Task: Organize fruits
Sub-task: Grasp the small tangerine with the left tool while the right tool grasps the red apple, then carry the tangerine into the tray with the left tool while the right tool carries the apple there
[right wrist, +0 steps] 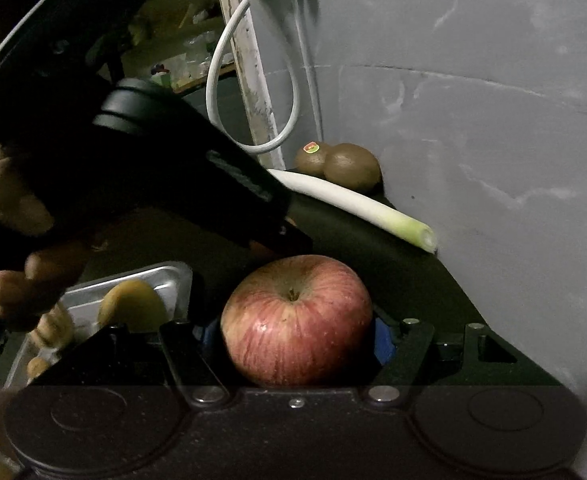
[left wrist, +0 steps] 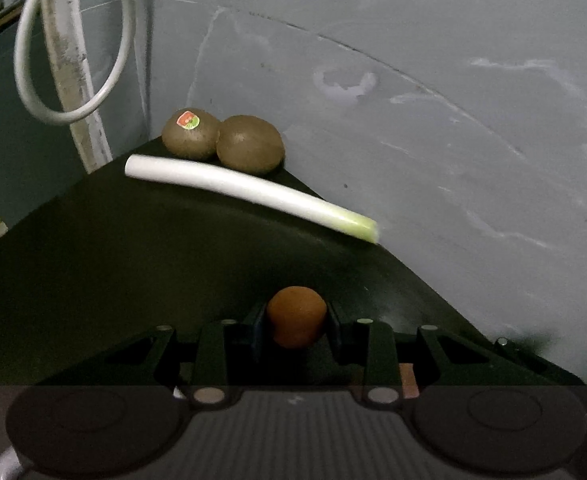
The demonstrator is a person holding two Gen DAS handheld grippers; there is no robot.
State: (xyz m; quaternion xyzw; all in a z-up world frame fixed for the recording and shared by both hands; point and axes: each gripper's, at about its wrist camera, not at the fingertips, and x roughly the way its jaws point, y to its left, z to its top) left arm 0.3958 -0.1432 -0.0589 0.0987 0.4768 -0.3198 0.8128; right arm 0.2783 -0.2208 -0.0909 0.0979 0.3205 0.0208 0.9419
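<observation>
Apple [right wrist: 296, 320] gripped in right tool [right wrist: 296, 332], left tool [left wrist: 296, 322] gripping orange fruit [left wrist: 296, 322].

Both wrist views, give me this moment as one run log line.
left gripper: shut on small orange fruit | right gripper: shut on apple | two kiwis, leek: on table

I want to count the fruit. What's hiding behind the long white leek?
Two brown kiwis sit behind the leek, in the table's far corner by the grey wall. One wears a sticker. Their bottoms are hidden by the leek, so anything smaller there can't be seen.
</observation>
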